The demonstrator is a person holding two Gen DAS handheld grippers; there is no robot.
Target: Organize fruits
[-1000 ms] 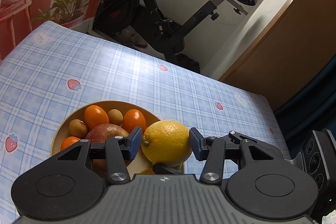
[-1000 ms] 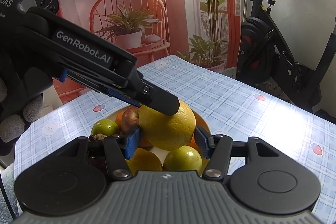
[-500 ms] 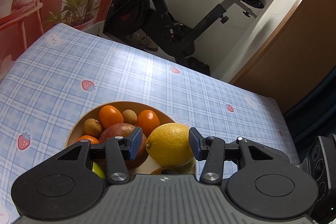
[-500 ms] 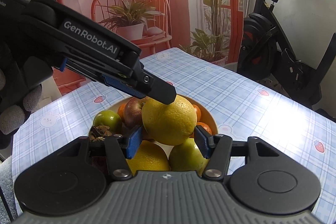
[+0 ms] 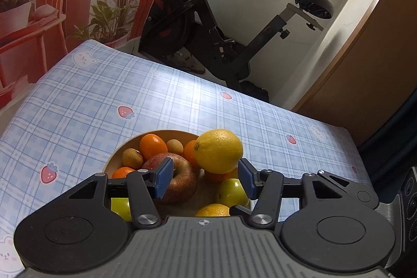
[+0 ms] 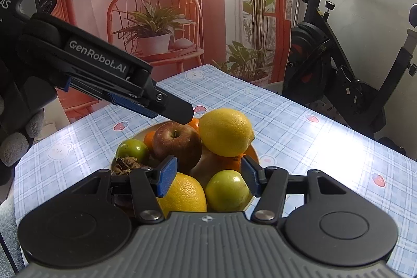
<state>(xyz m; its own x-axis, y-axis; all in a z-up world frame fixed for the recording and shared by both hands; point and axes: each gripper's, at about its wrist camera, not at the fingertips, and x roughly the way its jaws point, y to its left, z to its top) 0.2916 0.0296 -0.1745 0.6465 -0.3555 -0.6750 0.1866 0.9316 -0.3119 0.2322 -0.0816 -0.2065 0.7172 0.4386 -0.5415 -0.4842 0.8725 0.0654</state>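
A tan bowl (image 5: 122, 150) (image 6: 255, 151) on the table holds several fruits. A yellow lemon (image 5: 217, 150) (image 6: 225, 132) rests on top of the pile, against a red apple (image 5: 182, 179) (image 6: 177, 145). My left gripper (image 5: 204, 181) (image 6: 179, 115) hovers just short of the lemon. Its jaws are opening, and the lemon lies beyond the pads, not between them. My right gripper (image 6: 208, 179) stands open low over the near side of the bowl, above a big orange (image 6: 182, 194) and a green apple (image 6: 226, 190). Nothing is pressed by its pads.
The table (image 5: 182, 100) wears a blue plaid cloth with strawberry prints. An exercise bike (image 5: 208, 30) (image 6: 338, 64) stands past its far edge. A gloved hand (image 6: 15, 147) holds the left gripper. A wooden door (image 5: 365, 69) is at the right.
The lemon sat between the left gripper's pads before. The left gripper has since widened and drawn back and up, leaving the lemon on the pile. The right gripper has stayed put.
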